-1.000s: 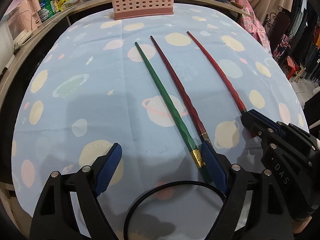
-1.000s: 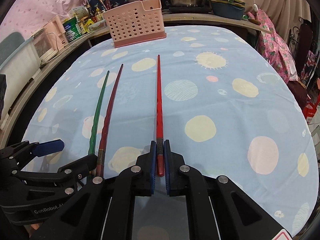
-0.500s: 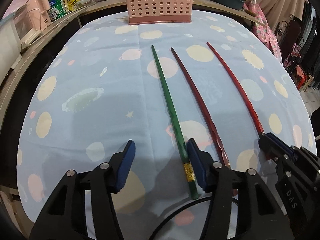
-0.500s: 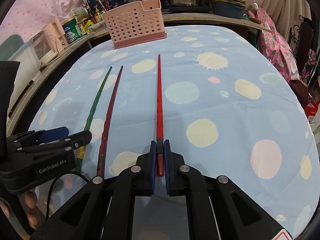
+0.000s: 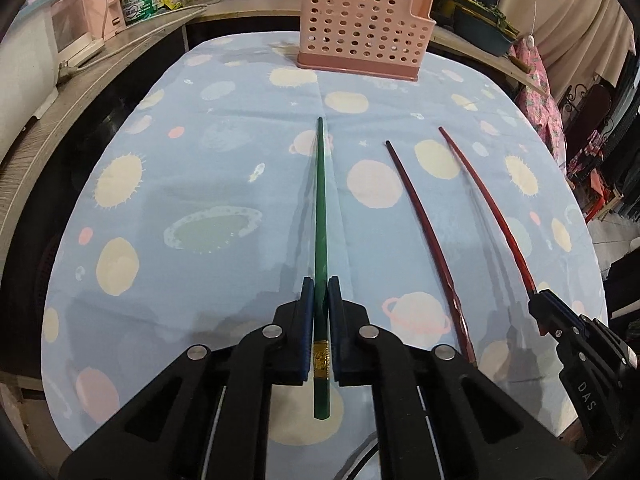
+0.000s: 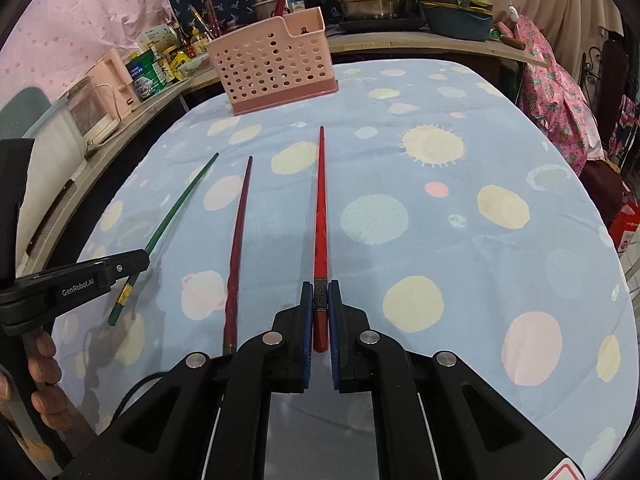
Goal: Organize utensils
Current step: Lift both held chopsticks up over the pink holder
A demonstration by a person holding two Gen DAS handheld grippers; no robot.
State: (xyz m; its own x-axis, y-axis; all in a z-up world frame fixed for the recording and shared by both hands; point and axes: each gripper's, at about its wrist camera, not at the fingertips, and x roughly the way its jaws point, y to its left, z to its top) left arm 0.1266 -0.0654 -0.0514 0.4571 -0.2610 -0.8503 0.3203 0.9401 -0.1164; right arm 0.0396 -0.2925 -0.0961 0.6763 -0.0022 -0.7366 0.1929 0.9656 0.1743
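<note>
Left gripper (image 5: pixel 321 292) just closed on 1 green chopstick (image 5: pixel 320 200); right gripper (image 6: pixel 321 296) pinches 1 red chopstick (image 6: pixel 320 208).

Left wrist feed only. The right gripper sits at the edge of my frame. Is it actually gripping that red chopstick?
Observer: Yes. The right gripper is shut on the red chopstick, with its pads on the dark band near the thick end.
Operator: Dark red one's thick end runs behind my linkage. Where is it?
Observer: The dark red chopstick lies on the tablecloth. Its thick end is just left of the right gripper, between no pads.
Operator: How does my side look from there?
Observer: The left gripper, whose jaws have just been closing, is shut on the green chopstick. A hand wraps bare fingers around its handle.
</note>
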